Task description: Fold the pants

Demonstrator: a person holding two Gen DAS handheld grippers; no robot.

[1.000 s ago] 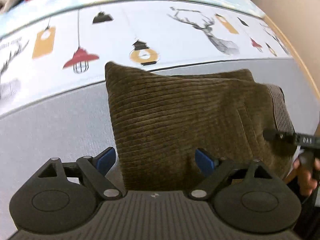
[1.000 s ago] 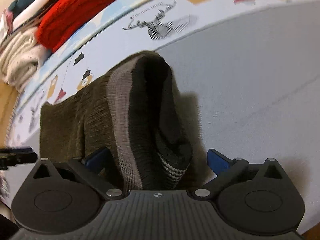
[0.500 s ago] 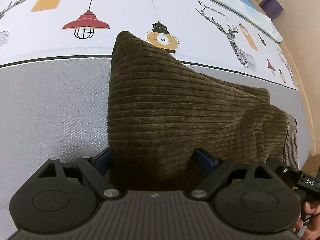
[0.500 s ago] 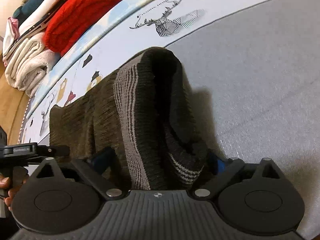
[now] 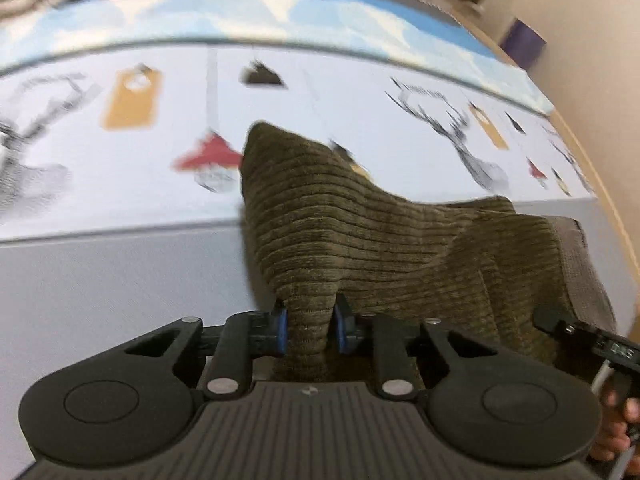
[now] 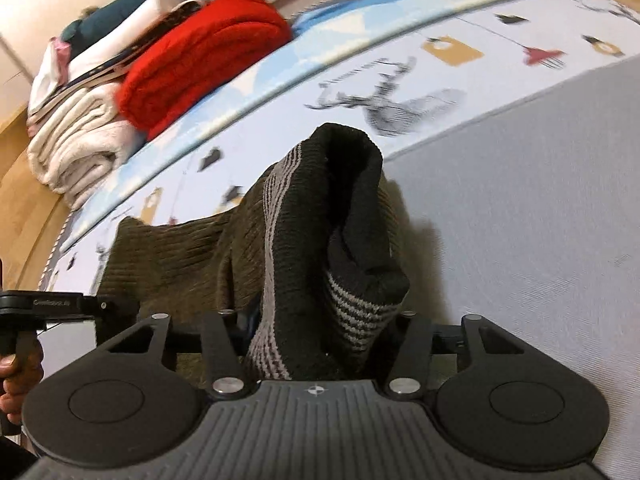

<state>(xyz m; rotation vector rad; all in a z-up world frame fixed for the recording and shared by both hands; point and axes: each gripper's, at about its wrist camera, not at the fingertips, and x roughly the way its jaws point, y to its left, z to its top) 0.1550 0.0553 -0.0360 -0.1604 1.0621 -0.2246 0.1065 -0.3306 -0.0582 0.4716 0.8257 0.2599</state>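
Note:
Brown corduroy pants [image 5: 360, 240] lie folded on the grey sheet [image 5: 100, 280]. My left gripper [image 5: 310, 328] is closing, and its blue pads pinch a bunched corner of the folded edge, which rises in a peak. My right gripper [image 6: 320, 332] is closing on the waistband end [image 6: 344, 216], dark with grey ribbed stripes; that thick fabric hides its pads. The corduroy [image 6: 180, 256] sags between the two grips. Each view shows the other gripper at its edge: the right one [image 5: 580, 340] and the left one [image 6: 60, 304].
The patterned white cover [image 5: 120, 140] with lamps and deer runs behind the pants. A stack of folded laundry sits at the back: a red knit [image 6: 200, 56] and cream towels [image 6: 76, 140]. A wooden edge [image 6: 24, 200] borders the bed. A hand [image 6: 16, 372] holds the left gripper.
Both grippers' jaws went from wide open around the pants to closed in on the fabric. The pinched corner and the waistband now stand bunched and slightly raised.

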